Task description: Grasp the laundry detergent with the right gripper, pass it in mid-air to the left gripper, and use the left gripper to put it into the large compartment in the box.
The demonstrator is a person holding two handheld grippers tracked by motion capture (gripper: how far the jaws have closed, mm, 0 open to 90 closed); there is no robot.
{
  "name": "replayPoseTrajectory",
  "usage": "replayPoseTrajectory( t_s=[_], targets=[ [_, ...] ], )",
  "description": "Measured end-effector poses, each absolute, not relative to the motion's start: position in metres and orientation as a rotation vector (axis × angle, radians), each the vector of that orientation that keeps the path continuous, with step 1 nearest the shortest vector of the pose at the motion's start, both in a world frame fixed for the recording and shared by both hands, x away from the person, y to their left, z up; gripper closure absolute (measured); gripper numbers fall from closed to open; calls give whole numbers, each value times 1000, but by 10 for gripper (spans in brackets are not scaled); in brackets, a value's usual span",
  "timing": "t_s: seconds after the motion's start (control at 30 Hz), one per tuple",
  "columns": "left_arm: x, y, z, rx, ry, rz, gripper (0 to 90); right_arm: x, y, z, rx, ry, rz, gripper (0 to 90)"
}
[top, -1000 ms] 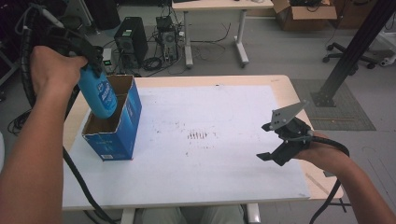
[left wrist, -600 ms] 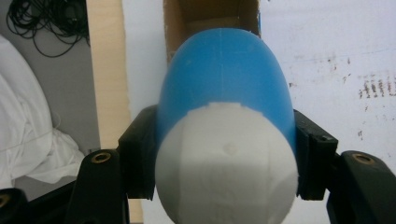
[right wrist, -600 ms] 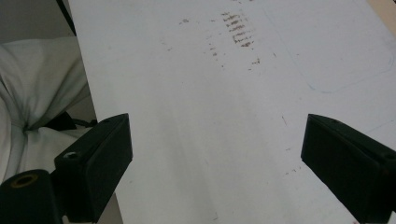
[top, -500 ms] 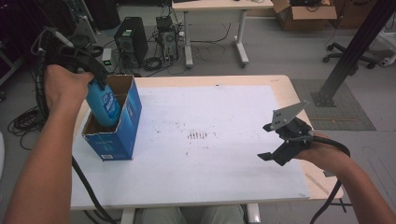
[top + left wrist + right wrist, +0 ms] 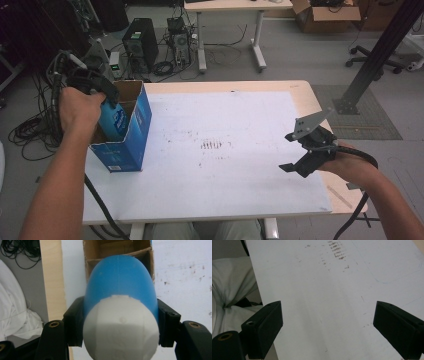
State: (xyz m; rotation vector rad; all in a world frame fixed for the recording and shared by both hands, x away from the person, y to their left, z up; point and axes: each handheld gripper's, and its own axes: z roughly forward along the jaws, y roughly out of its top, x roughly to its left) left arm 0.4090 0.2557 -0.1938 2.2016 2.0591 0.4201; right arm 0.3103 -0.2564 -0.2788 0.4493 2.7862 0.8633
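My left gripper (image 5: 111, 100) is shut on a blue bottle (image 5: 114, 121) with a white cap end (image 5: 121, 332). The bottle stands partly down inside an open blue cardboard box (image 5: 134, 131) at the table's left edge. In the left gripper view the jaws press both sides of the bottle (image 5: 120, 282), and the box's brown inside (image 5: 117, 250) lies beyond it. My right gripper (image 5: 291, 151) hovers open near the table's right front corner. Its jaws (image 5: 327, 327) stand wide apart over the bare white sheet (image 5: 332, 290), with nothing between them.
A white sheet (image 5: 235, 115) with faint brown marks (image 5: 212, 145) covers the wooden table. Behind the table, computer towers (image 5: 140, 42) and cables (image 5: 30, 130) lie on the floor. A second table (image 5: 230, 6) stands farther back, and a black post (image 5: 380, 50) rises at the right.
My left hand has sunk, and the blue bottle has gone from above the box rim down into the box. The right gripper has kept still.
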Motion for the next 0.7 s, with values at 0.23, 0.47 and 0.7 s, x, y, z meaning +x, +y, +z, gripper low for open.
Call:
replayPoseTrajectory(
  t_s=[0.23, 0.47, 0.7],
  targets=[
    [411, 253, -214, 2220, 2042, 410, 381, 310, -259, -281, 457, 2788, 862, 84],
    [413, 251, -230, 2241, 2030, 425, 381, 310, -259, -282, 466, 2788, 863, 87],
    [413, 253, -244, 2240, 2029, 406, 381, 311, -259, -282, 466, 2787, 866, 86]
  ],
)
